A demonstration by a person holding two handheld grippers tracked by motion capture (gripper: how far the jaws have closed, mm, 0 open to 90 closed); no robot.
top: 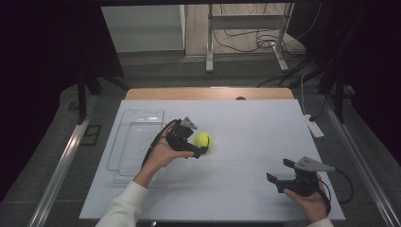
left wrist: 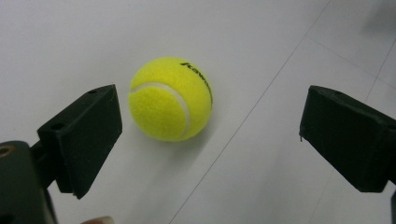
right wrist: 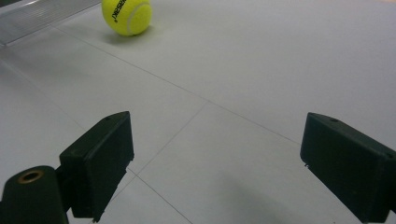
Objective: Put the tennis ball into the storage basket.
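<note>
1. White board (top: 246, 189) covers the table, thin seams crossing it, with a strip of wooden tabletop (top: 208, 93) showing at the far edge.
2. Around it the room is dim: grey floor, dark curtains on both sides, a metal stand (top: 246, 33) and loose cables (top: 246, 45) at the back.
3. Over on the left side of the board lies a clear plastic tray (top: 135, 139).
4. And the tennis ball (top: 202, 140) sits on the board near the middle, right of the tray: bright yellow felt, a white curved seam, black lettering on top.
5. Left gripper (top: 201, 150) is right at the ball, held in the person's left hand (top: 161, 153), jaws spread wide.
6. Right gripper (top: 280, 171) hangs over the near right corner, well apart from the ball, jaws also wide apart and holding nothing.
7. Left gripper view gets close: the ball (left wrist: 170, 99) sits just beside one jaw, not touching, with a wide gap to the other.
8. Right gripper view shows the ball (right wrist: 126, 16) far off, the tray's edge (right wrist: 42, 16) beside it, bare board between its jaws.
</note>
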